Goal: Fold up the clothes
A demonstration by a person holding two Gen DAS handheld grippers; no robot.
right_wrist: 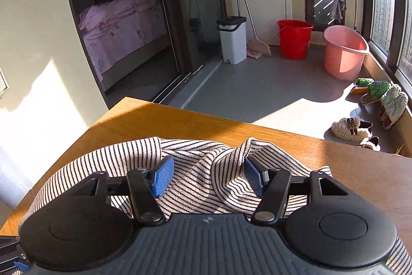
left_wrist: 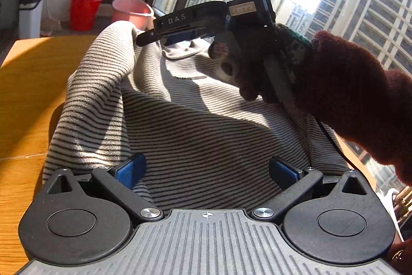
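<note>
Striped knit top point(left_wrist: 195, 120) spread on wood table point(left_wrist: 25, 84), bunched. Soft, light, limp (sags if pinched at 1 layer). Left gripper point(left_wrist: 206, 172) and right gripper point(right_wrist: 206, 172) fingers spread, nothing held. Best hold: shoulder seams, hem.

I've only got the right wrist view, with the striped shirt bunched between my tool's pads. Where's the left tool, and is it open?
Observer: The left tool is open. Its pads are spread wide over the body of the striped shirt and grip nothing.
Operator: Which end of the shirt is my tool at?
Observer: The right tool is at the far end, beside the collar, and a fold of cloth rises off the table up to its tip.
</note>
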